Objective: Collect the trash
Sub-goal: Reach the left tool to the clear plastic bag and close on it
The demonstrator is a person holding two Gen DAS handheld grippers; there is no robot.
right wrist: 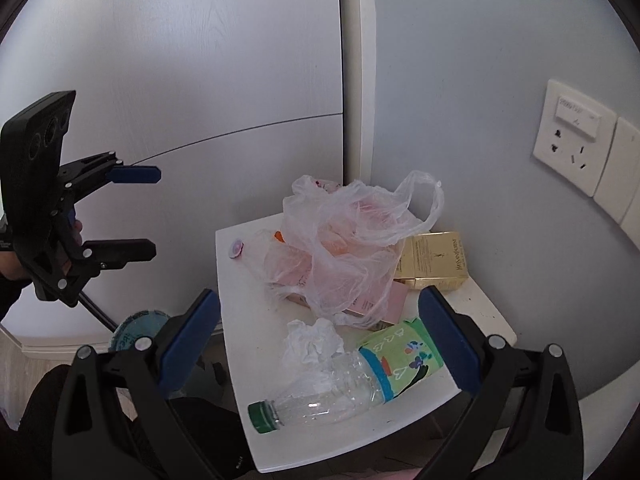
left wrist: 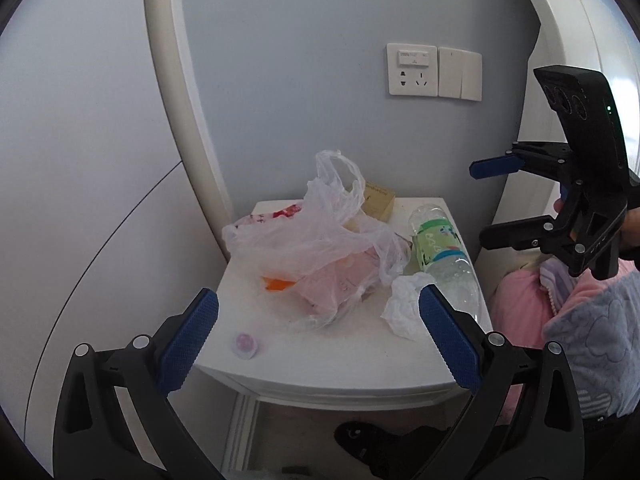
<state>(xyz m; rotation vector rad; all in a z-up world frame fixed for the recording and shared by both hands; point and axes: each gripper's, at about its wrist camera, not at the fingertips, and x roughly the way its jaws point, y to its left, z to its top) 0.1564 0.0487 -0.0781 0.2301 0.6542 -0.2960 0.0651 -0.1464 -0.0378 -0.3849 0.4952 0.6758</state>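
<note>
Both the left gripper (left wrist: 318, 336) and right gripper (right wrist: 319, 338) hover with jaws spread wide and empty above the white counter (right wrist: 240, 320), apparently lining up on its trash: crumpled tissue (right wrist: 312, 342), plastic bottle (right wrist: 344, 384), plastic bag (right wrist: 344, 248).

A thin, translucent plastic bag (left wrist: 320, 248) slumps on the white nightstand (left wrist: 312, 356), its handles standing up, with pink and orange packaging showing through. Beside it lies a crumpled white tissue (right wrist: 312, 342), touching a clear, crushed plastic bottle (right wrist: 340, 384) that rests on its side, with a green label and green cap. A gold box (right wrist: 436, 260) lies behind the bag, and a small pink cap (left wrist: 245, 345) sits apart near the edge.
</note>
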